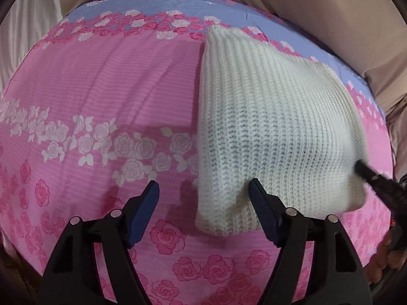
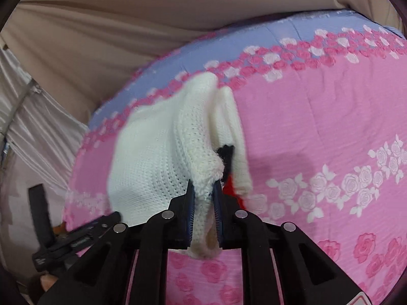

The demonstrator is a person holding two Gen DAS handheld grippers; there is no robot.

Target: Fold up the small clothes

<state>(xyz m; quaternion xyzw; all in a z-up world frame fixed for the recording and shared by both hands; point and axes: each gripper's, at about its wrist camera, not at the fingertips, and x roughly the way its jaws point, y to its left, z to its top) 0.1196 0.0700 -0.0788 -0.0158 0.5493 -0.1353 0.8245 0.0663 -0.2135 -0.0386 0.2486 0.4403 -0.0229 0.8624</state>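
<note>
A white knitted garment [image 1: 267, 127] lies on a pink rose-print bed sheet [image 1: 114, 89]. My left gripper [image 1: 203, 190] is open, its right finger touching the garment's near left corner, nothing between the fingers. My right gripper [image 2: 204, 190] is shut on a bunched edge of the garment [image 2: 152, 157] and holds it lifted off the sheet [image 2: 318, 114]. A black and red part [image 2: 227, 162] shows under the lifted fold. The right gripper's tip shows in the left wrist view [image 1: 361, 169] at the garment's right edge.
Beige cloth [image 1: 318, 5] borders the far side of the bed. The sheet has a blue band [image 2: 254, 38] along its far edge. The left gripper's body [image 2: 76, 239] shows at the lower left of the right wrist view.
</note>
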